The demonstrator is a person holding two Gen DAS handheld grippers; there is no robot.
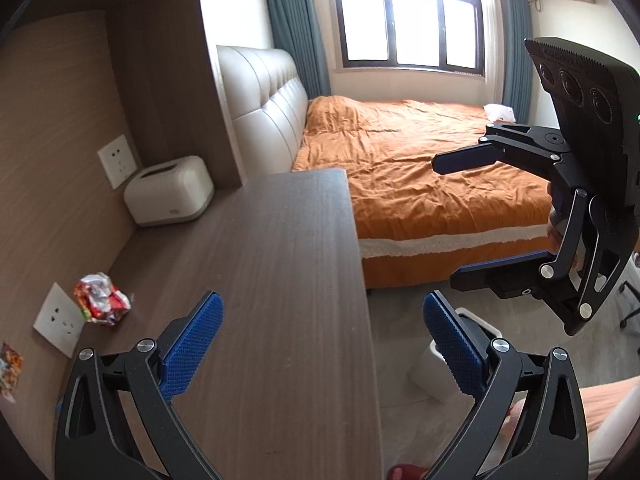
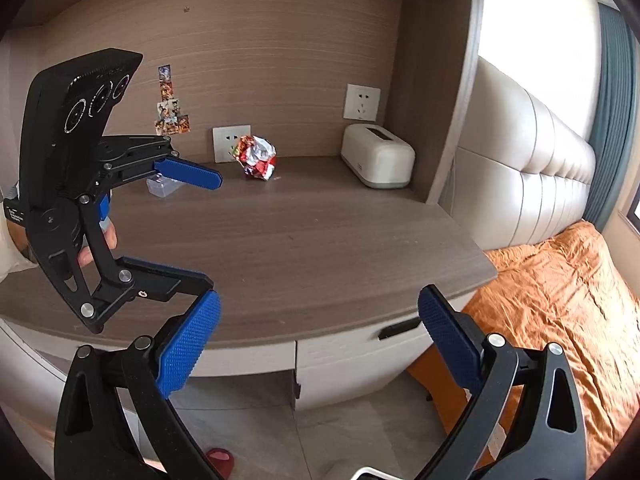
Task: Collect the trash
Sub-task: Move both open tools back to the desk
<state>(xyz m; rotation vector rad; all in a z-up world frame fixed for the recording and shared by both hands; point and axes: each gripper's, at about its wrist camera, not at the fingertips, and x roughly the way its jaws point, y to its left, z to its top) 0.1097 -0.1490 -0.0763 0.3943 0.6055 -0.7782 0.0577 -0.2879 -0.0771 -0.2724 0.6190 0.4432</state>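
with both the left gripper (image 1: 322, 344) and right gripper (image 2: 318, 338) spread apart and empty, approach the crumpled snack wrapper (image 2: 257, 157) at the desk (image 2: 304, 248) back wall, straddle it, then close.

The left hand-held gripper (image 1: 322, 354) hangs over the near end of the wooden bench (image 1: 280, 280), its blue pads wide apart with nothing between them. At the far left of the bench, a crumpled red-and-silver wrapper (image 1: 102, 299) lies against the back panel, just beside a white wall socket (image 1: 60, 322). Farther along stands a white tissue box (image 1: 170, 191), near a second socket (image 1: 118, 161). On the right, the right hand-held gripper (image 1: 452, 220) floats in front of the orange bed (image 1: 400, 168), fingers spread and empty. A white bin (image 1: 440, 372) stands on the floor beyond the bench's right edge. Far off, a bright window (image 1: 408, 14).
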